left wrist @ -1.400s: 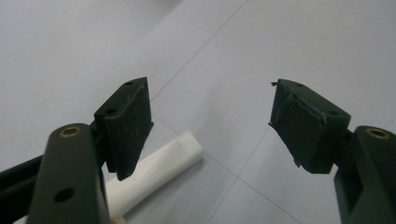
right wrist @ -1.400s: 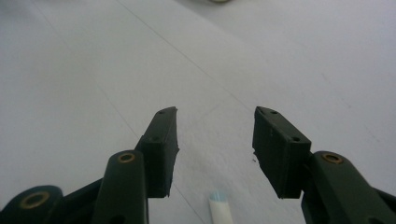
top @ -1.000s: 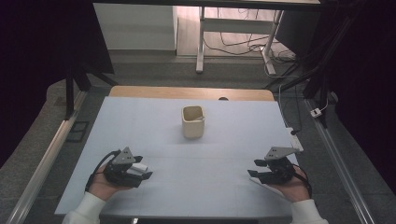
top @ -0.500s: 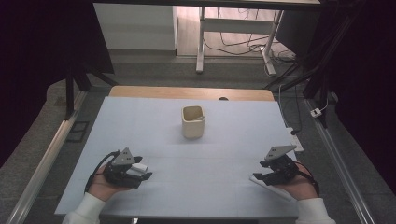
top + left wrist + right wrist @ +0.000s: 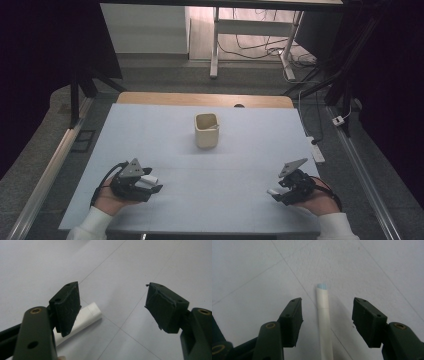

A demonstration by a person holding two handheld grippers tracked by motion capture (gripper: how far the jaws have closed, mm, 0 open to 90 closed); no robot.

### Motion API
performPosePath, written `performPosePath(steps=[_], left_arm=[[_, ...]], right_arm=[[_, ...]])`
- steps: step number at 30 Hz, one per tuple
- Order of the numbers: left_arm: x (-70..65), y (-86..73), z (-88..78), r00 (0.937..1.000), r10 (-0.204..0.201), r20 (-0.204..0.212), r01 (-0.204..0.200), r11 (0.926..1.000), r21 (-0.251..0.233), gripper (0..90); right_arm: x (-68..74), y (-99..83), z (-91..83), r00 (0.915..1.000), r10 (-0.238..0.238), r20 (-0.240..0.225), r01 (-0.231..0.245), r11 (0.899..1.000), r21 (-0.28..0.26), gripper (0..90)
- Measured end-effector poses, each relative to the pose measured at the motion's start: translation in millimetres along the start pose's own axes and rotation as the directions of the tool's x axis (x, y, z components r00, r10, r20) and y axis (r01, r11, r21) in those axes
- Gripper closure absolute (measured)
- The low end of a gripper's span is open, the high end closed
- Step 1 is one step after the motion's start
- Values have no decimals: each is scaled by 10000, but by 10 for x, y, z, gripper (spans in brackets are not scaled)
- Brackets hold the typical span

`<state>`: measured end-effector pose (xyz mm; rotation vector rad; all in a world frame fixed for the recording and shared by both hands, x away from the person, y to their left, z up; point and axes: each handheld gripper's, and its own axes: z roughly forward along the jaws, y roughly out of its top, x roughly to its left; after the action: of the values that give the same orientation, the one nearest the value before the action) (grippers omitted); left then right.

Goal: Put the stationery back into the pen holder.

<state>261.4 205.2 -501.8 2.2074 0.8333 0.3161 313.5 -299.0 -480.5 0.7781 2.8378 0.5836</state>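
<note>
A cream square cup (image 5: 206, 130) stands upright at the table's middle, far from both hands. My left gripper (image 5: 150, 184) rests near the front left with its jaws wide apart (image 5: 112, 307). A white tube (image 5: 87, 316) lies on the table beside its left pad, partly hidden behind that pad. At the front right, my right gripper (image 5: 276, 192) has just been opening. In the right gripper view a white stick with a pale blue tip (image 5: 323, 315) lies on the table between the gripper's (image 5: 327, 321) spread pads, touching neither.
The pale blue tabletop (image 5: 210, 175) has a wooden strip (image 5: 200, 99) along its far edge. A metal rail (image 5: 45, 180) runs along the left, and cables and a power strip (image 5: 316, 150) lie off the right edge. Table legs stand on the floor beyond.
The right hand has shifted slightly toward the near right, and its jaws stand wider around the white stick. The left hand and the cup have stayed put.
</note>
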Motion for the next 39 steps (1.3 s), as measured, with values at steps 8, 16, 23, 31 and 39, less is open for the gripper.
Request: performPosePath(steps=[8,16,23,31,39], left_arm=[[0,-5,13,10000,26,11,-26,10000,28,271],[5,-14,23,10000,20,25,-20,10000,71,270],[5,-20,36,10000,31,75,-32,10000,89,270],[-11,-13,52,9999,106,101,-107,9999,130,269],[-9,-9,52,9999,106,121,-108,9999,99,269]], right_arm=[[-7,-25,47,9999,46,-143,-43,9997,258,436],[22,-8,108,9994,-175,-302,194,9978,627,572],[23,-6,117,9997,-204,-130,213,9974,688,644],[90,30,127,9970,-767,-110,774,9926,932,777],[102,17,119,9937,-1121,-78,1124,9905,797,781]])
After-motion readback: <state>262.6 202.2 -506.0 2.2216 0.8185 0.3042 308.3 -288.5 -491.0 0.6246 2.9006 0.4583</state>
